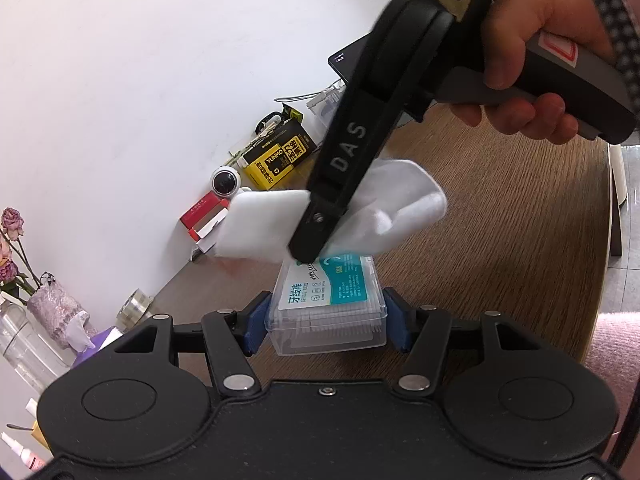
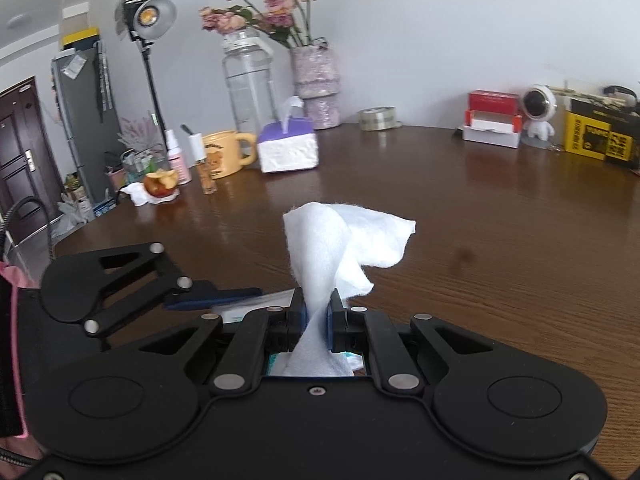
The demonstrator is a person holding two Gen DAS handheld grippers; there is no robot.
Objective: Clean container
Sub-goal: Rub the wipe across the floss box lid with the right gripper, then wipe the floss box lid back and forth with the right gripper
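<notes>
A clear plastic container (image 1: pixel 328 312) with a teal and white label lies between the blue pads of my left gripper (image 1: pixel 326 320), which is shut on its two short sides just above the wooden table. My right gripper (image 1: pixel 308 254) comes down from the upper right, held by a hand (image 1: pixel 532 40), shut on a white cloth (image 1: pixel 384 204). Its tip rests on the far end of the container's lid. In the right wrist view the white cloth (image 2: pixel 344 240) stands up from between the shut pads of my right gripper (image 2: pixel 318 316). A strip of the container (image 2: pixel 248 306) shows below.
Along the wall stand a yellow and black box (image 1: pixel 280 156), a small white camera figure (image 1: pixel 226 182), a red and white box (image 1: pixel 204 216), a tape roll (image 1: pixel 136 304) and a vase of dried roses (image 2: pixel 316 80). A tissue box (image 2: pixel 288 148), yellow mug (image 2: pixel 226 152) and bitten apple (image 2: pixel 162 184) sit at the left.
</notes>
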